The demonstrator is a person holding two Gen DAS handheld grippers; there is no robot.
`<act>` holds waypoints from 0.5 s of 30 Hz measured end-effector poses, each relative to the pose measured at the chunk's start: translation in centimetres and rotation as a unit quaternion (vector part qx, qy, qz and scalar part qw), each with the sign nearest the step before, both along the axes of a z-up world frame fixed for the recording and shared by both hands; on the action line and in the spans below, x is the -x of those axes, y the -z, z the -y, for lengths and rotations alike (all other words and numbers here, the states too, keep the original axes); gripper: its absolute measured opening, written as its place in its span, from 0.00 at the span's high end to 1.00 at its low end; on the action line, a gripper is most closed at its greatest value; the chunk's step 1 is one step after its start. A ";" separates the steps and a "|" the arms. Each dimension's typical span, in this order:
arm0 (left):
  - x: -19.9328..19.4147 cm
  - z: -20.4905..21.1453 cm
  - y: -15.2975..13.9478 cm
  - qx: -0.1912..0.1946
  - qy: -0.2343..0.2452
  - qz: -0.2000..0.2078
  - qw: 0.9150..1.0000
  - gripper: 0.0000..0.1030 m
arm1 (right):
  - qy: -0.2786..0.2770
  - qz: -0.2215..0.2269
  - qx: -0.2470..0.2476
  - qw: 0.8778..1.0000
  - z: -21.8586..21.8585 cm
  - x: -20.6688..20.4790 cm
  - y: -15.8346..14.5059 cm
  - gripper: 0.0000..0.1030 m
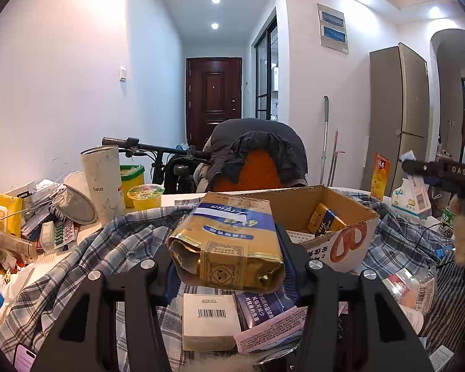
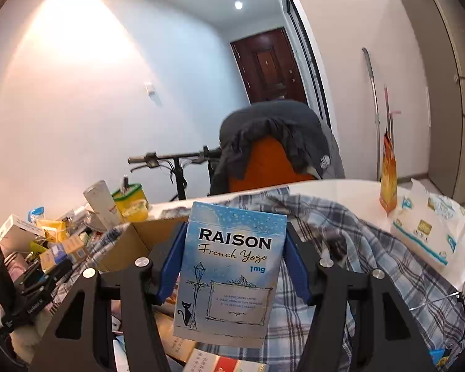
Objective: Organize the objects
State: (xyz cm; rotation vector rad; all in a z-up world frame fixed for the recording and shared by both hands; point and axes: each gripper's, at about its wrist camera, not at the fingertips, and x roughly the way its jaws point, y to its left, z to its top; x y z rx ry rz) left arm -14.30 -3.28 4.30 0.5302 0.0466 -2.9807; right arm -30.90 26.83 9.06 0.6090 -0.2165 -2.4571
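Observation:
My left gripper (image 1: pixel 228 248) is shut on a gold and blue cigarette pack (image 1: pixel 229 238), held lying flat above the plaid cloth. Just behind and to its right stands an open cardboard box (image 1: pixel 341 214) with another gold pack (image 1: pixel 324 220) inside. My right gripper (image 2: pixel 235 229) is shut on a light-blue RAISON pack (image 2: pixel 232 269), held upright with both blue pads against its sides. The same cardboard box (image 2: pixel 133 241) lies to the left below it. In the left wrist view the right gripper (image 1: pixel 440 172) shows at the far right edge, raised above the table.
A plaid shirt (image 1: pixel 114 248) covers the table's middle. A white tumbler (image 1: pixel 104 183), a yellow tub (image 1: pixel 131 179) and piled packets crowd the left. A tissue pack (image 2: pixel 427 232) and an orange carton (image 2: pixel 387 173) sit at the right. A jacket-draped chair (image 1: pixel 257 155) stands behind.

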 end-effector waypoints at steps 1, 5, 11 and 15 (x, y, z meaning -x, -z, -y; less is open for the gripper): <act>0.0 0.0 0.0 0.001 0.000 -0.001 1.000 0.48 | 0.002 -0.009 0.003 1.000 0.0 -0.3 -0.3 0.43; 0.0 0.0 -0.1 0.003 0.000 -0.001 1.000 0.48 | -0.012 -0.045 0.021 0.999 0.7 -1.6 -1.9 0.43; -0.1 0.1 -0.2 -0.001 -0.001 -0.001 1.000 0.48 | -0.032 -0.045 -0.018 0.998 5.9 0.3 -3.7 0.43; -0.2 0.2 -0.3 0.001 -0.001 -0.001 1.000 0.48 | -0.042 -0.014 -0.051 0.998 9.3 2.8 -1.9 0.43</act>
